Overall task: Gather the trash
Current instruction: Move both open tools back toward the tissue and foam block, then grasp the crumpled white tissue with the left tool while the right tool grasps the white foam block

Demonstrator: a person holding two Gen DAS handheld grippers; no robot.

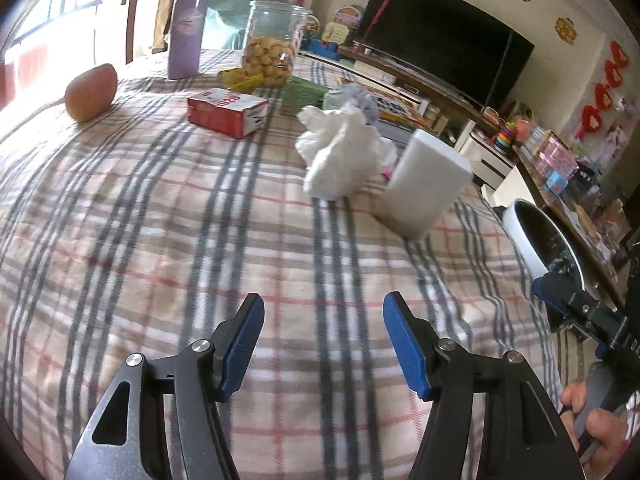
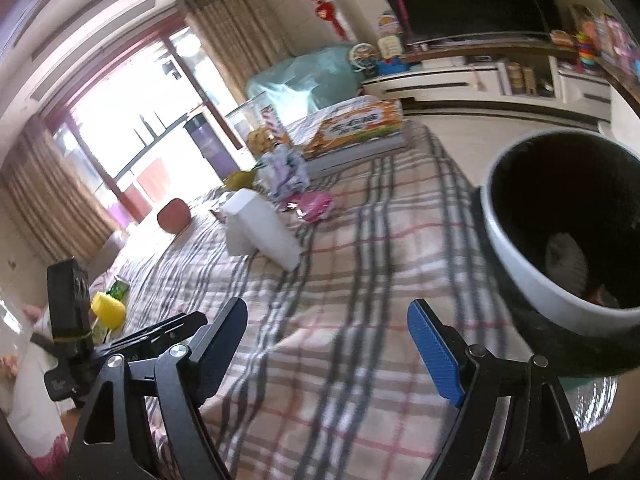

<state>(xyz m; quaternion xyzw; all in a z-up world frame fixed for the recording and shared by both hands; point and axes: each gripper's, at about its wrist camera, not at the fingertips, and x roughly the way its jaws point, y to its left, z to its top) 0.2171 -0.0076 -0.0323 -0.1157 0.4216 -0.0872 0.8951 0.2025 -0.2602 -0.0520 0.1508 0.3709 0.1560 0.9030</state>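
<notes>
Left gripper (image 1: pixel 323 344) gapes empty; tissue (image 1: pixel 342 152) at twelve o'clock. Right gripper (image 2: pixel 326 346) empty too, bin (image 2: pixel 532 272) at two.

Bright curtained window (image 2: pixel 132 120), dark television (image 1: pixel 440 36) on a white cabinet (image 2: pixel 460 84), red wall decorations (image 1: pixel 600 92).

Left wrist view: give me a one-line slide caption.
Open, empty left gripper hovers over the plaid tablecloth, facing a crumpled white tissue beside a white box, with the bin at right.

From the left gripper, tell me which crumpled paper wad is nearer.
The plain white wad, beside the white block. The other wad, bluish and printed, lies farther back by the green box.
</notes>
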